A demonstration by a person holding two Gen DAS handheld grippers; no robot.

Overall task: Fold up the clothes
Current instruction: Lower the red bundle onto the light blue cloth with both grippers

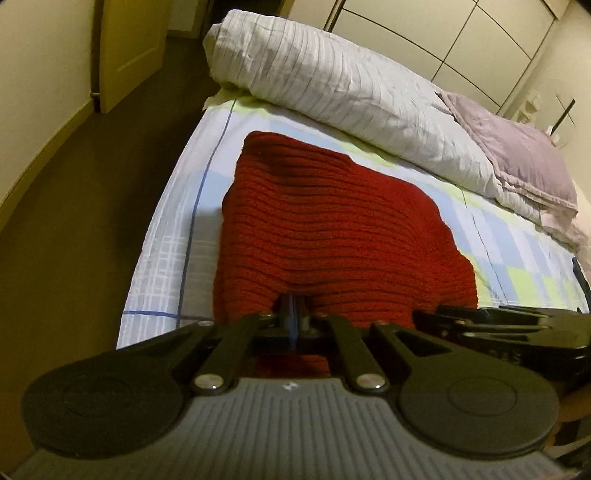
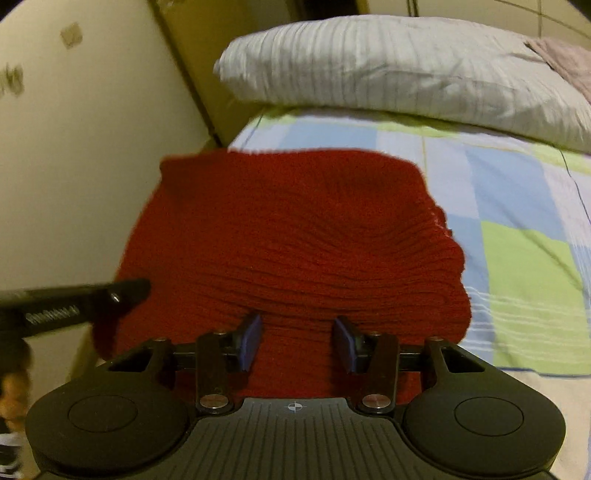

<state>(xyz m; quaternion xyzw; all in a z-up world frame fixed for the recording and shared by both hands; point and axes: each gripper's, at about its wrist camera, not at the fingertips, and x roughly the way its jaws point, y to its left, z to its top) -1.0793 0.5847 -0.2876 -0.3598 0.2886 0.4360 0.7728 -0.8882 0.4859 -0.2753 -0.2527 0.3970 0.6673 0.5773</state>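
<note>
A: Nearest in the left wrist view, how does the left gripper [image 1: 294, 314] stand?

B: Its blue pads [image 1: 293, 321] are pressed together with a fold of the red knit [image 1: 325, 229] pinched between them; the cloth bunches around the tips and also shows below the linkage.

A: And the right gripper [image 2: 297, 341]?

B: Its jaws stand apart, the two blue pads [image 2: 251, 341] either side of a strip of the knit. The cloth lies in the gap and under them, but neither pad clearly presses it (the edges there are blurred).

A: Can each tool see the other?

B: Yes. In the right wrist view the left one juts in as a black bar at the left edge, over the knit's near corner. In the left wrist view the right one shows as black arms low on the right, just beside the cloth.

A: Where does the knit lie?

B: On the bed [image 2: 517, 258], on a sheet checked in blue, green and white. It spreads away from both tools as one broad ribbed piece, near the bed's left edge.

A: Beyond it?

B: A rolled white striped duvet [image 1: 332, 81] runs across the far side, not touching the knit, with a lilac cover [image 1: 517, 155] at its right end. Further off stand a pale door [image 1: 129, 48] and cupboard panels [image 1: 461, 33]
</note>
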